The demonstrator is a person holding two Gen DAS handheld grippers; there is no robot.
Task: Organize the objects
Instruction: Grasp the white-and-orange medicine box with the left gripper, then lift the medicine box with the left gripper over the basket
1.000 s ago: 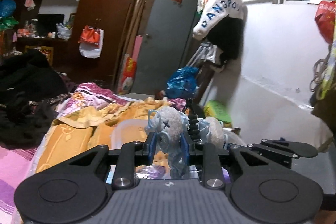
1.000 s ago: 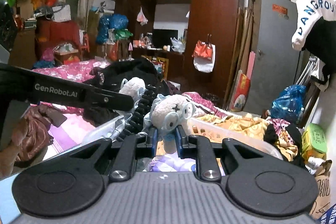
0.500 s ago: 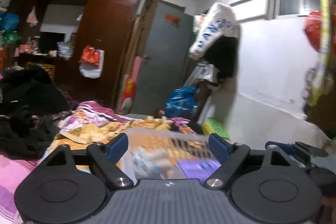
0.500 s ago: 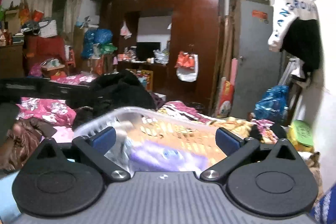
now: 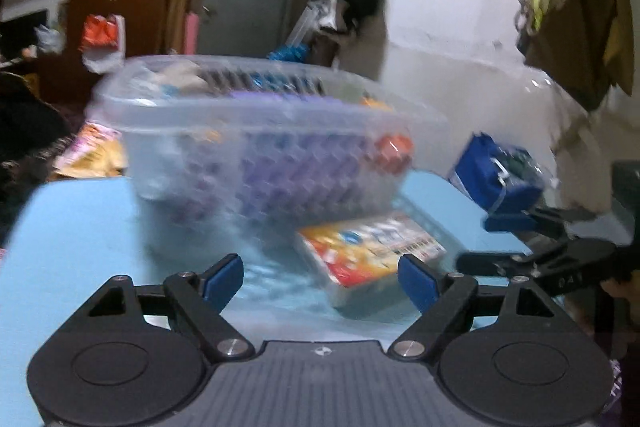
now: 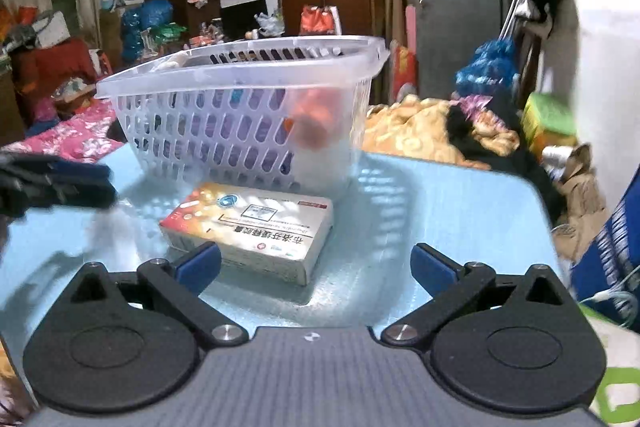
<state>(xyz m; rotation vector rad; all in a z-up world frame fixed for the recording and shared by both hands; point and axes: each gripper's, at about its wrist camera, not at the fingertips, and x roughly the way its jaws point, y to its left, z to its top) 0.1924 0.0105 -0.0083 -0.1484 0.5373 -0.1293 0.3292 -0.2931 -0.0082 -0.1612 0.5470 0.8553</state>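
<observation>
A clear plastic basket [image 6: 240, 119] with slotted walls stands on a light blue table [image 6: 440, 211]; purple, orange and pale things lie inside it. The same basket [image 5: 256, 143] looks blurred in the left wrist view. In front of it lies a flat orange and white medicine box [image 6: 252, 227], also seen as the box [image 5: 368, 247]. My right gripper [image 6: 316, 265] is open just short of the box, nothing between its fingers. My left gripper [image 5: 320, 277] is open too, low over the table and empty, with the box a little ahead and to the right.
A blue package [image 5: 500, 171] sits at the table's right edge. The other gripper's black arm [image 5: 560, 259] reaches in from the right. Behind the table lie an orange blanket [image 6: 420, 131], dark clothes and a pink flowered bedspread [image 6: 68, 139].
Both grippers held a plush toy above the basket a second ago; they opened, the toy is gone from them, and both have dropped to table level in front of the basket.
</observation>
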